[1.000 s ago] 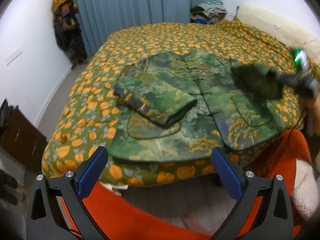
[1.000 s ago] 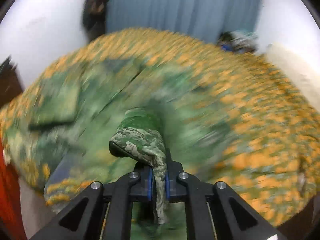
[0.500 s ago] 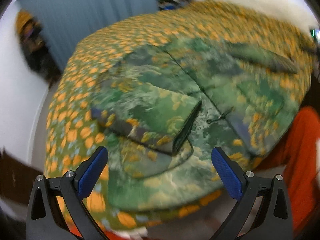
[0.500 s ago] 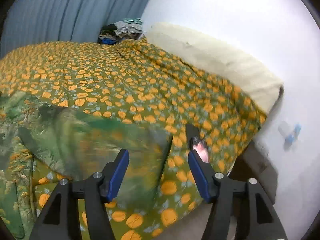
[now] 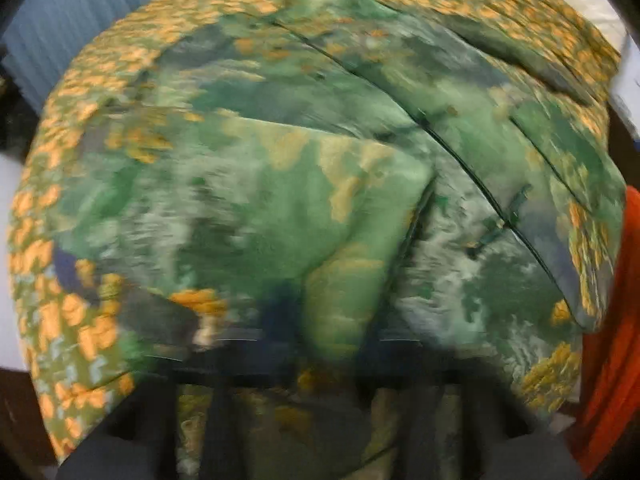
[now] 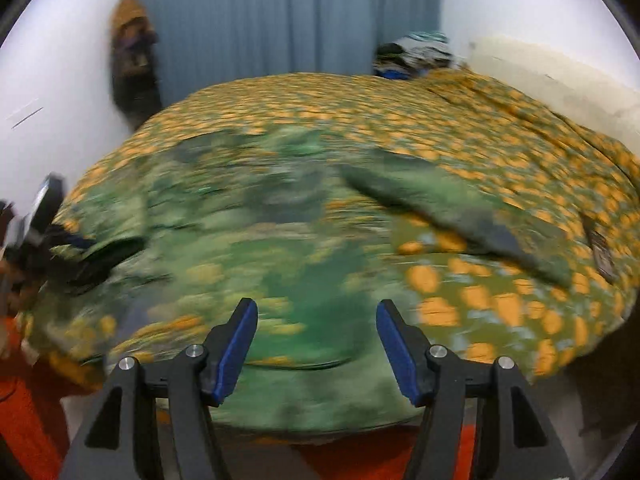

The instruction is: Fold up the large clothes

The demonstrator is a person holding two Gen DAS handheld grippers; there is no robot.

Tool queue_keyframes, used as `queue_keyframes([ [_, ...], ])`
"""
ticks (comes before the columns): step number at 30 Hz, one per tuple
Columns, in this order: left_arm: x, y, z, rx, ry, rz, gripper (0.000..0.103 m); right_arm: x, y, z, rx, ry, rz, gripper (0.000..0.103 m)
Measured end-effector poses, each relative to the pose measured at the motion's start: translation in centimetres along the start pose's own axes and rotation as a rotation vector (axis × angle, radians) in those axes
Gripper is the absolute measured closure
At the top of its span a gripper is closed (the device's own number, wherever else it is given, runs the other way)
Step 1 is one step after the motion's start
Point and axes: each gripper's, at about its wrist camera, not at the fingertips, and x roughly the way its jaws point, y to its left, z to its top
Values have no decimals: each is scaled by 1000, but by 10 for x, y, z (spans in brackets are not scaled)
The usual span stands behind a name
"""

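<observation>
A large green patterned jacket [image 6: 280, 240] lies spread on the bed. Its left sleeve [image 5: 280, 208] is folded across the front; its right sleeve [image 6: 460, 208] lies out to the right on the bedspread. My left gripper [image 5: 328, 344] is pressed low against the end of the folded sleeve; the view is blurred and the fingers are smeared, so their stand is unclear. It also shows at the left edge of the right wrist view [image 6: 60, 248]. My right gripper [image 6: 316, 340] is open and empty, just above the jacket's near hem.
The bed has a green bedspread with orange flowers [image 6: 480, 128]. An orange cloth [image 5: 612, 320] lies by the near bed edge. Blue curtains [image 6: 280, 20], a clothes pile [image 6: 412, 52] and a cream headboard cushion [image 6: 560, 76] stand at the back.
My right gripper let go of the right sleeve, opened, and swung back to face the jacket's hem. My left gripper moved forward and down onto the folded left sleeve.
</observation>
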Motion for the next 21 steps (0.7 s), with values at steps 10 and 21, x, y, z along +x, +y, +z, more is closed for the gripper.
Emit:
queue_keyframes([
  [10,-152,186,-9,-404,-257,173,89,-13,43,11,-96,-37,70,40],
  [21,-184,304,-160,-917,-199,480,49,-3,21,12,-14,22,34,37],
])
